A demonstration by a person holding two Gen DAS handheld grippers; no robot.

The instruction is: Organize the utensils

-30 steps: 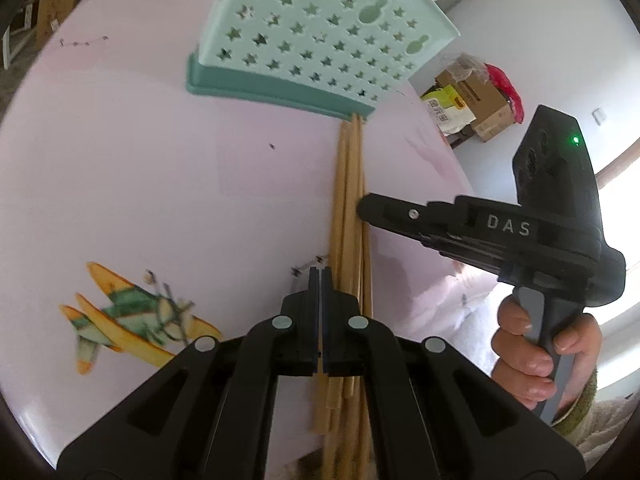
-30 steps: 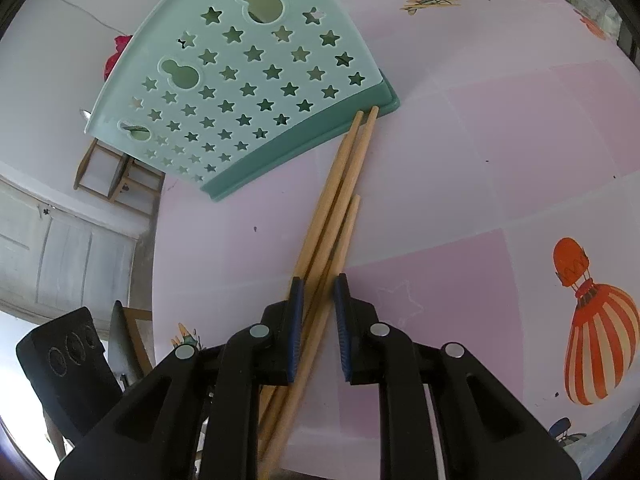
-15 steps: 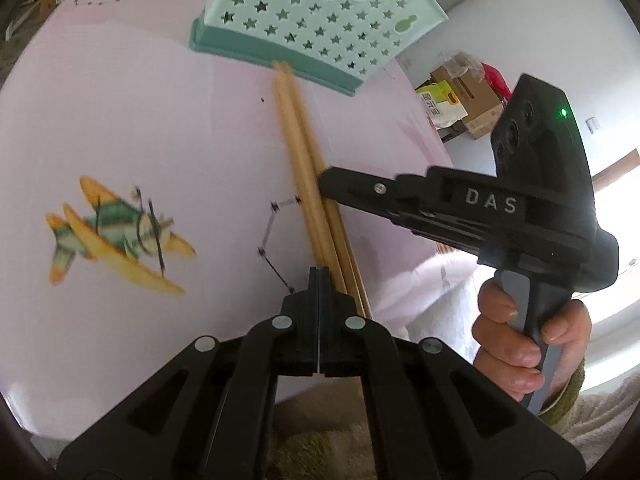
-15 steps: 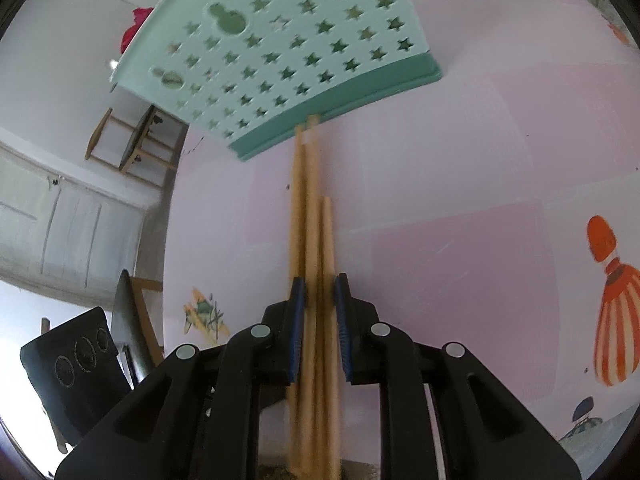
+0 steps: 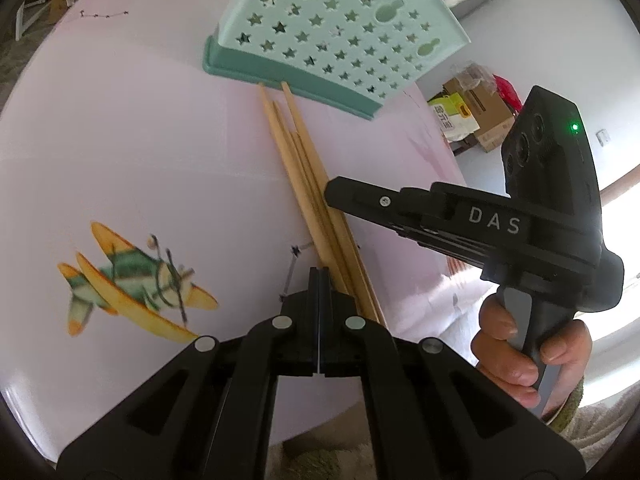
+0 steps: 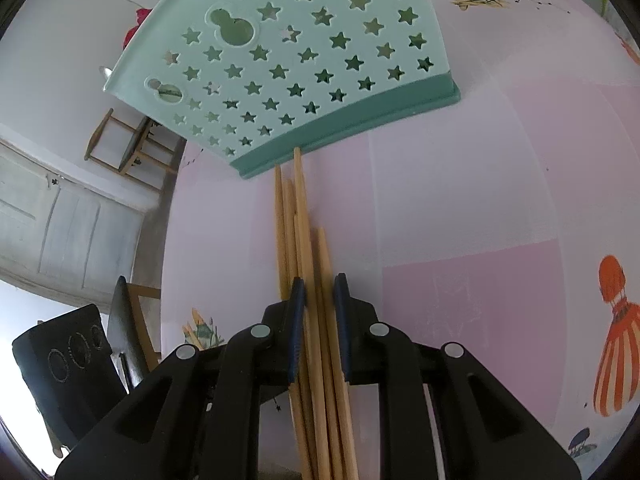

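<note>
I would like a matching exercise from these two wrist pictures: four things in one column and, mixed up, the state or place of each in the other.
Things:
1. left gripper
2. right gripper
3. chopsticks
4. utensil holder

States or places:
A. lying on the pink table, tips towards the holder's base
B. jaws fully shut, nothing between them
C. standing on the table, mint green, star holes
D. jaws closed around wooden sticks

Pairs: 1-B, 2-D, 3-A, 4-C

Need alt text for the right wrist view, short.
The right gripper is closed on a bundle of wooden chopsticks whose tips touch the base of a teal star-cutout utensil holder on a pink table.
</note>
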